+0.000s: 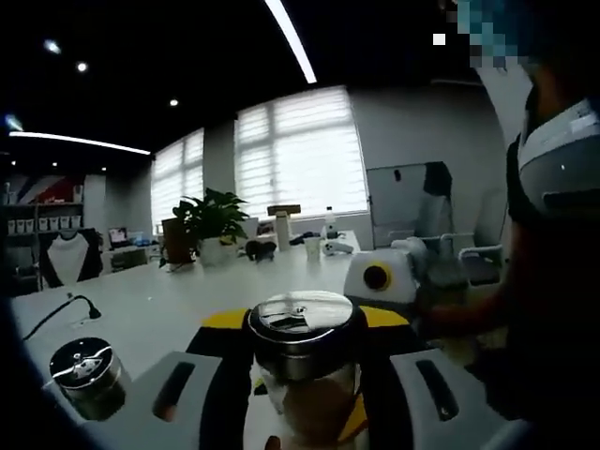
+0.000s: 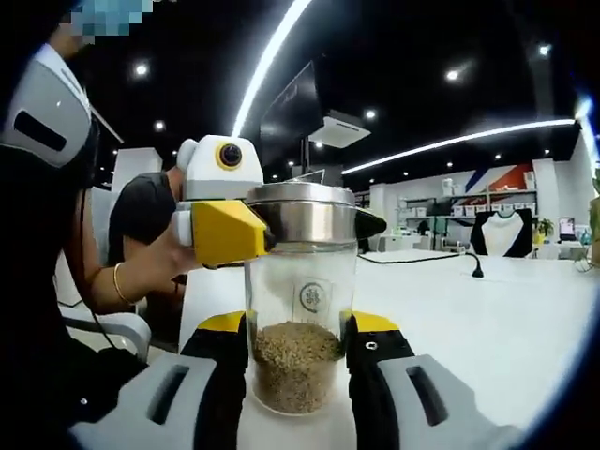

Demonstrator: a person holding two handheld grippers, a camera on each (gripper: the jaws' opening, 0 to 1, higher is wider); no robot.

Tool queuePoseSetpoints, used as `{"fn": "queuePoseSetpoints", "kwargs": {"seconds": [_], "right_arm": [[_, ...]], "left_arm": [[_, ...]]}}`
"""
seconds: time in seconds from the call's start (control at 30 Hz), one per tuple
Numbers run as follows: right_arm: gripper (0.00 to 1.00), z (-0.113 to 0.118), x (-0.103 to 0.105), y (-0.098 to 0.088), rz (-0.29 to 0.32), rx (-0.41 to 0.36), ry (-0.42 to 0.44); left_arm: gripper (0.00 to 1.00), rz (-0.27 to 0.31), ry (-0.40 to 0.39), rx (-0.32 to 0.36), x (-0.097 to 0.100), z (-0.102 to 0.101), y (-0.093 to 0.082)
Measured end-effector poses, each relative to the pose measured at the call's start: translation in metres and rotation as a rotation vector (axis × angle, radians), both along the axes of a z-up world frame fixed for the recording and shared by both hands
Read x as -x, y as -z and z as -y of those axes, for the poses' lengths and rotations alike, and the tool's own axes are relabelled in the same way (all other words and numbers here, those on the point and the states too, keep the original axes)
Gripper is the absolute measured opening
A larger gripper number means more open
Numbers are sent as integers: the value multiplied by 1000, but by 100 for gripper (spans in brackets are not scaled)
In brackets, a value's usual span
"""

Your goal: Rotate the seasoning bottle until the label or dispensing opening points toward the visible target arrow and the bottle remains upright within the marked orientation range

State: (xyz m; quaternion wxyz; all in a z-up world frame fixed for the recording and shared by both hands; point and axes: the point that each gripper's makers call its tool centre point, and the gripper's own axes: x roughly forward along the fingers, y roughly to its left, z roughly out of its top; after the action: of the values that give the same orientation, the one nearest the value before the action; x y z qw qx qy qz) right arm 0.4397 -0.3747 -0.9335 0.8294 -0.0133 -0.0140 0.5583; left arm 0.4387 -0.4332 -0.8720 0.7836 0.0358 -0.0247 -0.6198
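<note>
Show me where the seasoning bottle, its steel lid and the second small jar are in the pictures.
seasoning bottle [image 2: 300,319]: right gripper view, on the glass body above the grains.
steel lid [image 1: 302,315]: left gripper view, on its flat top.
second small jar [image 1: 84,370]: left gripper view, on its lid.

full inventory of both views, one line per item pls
seasoning bottle: 1, clear glass with steel cap, brownish grains in the bottom, upright on the table between both grippers
second shaker: 1, steel-capped, on the table, low left in the left gripper view
table: 1, white, long
potted plant: 1, green, far end of the table
black cable: 1, along the table
small bottles and cups: several, by the blinded windows, too small to name
person: 1, dark shirt, seated behind
left gripper: 1, yellow and white, jaws around the steel cap
right gripper: 1, yellow, black and white, jaws on either side of the glass body
</note>
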Motion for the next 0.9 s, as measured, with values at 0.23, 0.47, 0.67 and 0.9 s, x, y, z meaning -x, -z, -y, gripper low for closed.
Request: {"fn": "queuePoseSetpoints", "kwargs": {"seconds": [0.23, 0.47, 0.67, 0.9], "right_arm": [[39, -1, 0, -1, -23, -13, 11], [39, 0, -7, 0, -42, -3, 67], [40, -1, -13, -4, -52, -34, 111], [40, 0, -21, -6, -40, -46, 184]], "left_arm": [[45, -42, -17, 32, -3, 1, -1], [44, -37, -110, 38, -13, 1, 0], [44, -98, -196, 121, -26, -7, -2], [44, -105, -285, 139, -34, -8, -3]]}}
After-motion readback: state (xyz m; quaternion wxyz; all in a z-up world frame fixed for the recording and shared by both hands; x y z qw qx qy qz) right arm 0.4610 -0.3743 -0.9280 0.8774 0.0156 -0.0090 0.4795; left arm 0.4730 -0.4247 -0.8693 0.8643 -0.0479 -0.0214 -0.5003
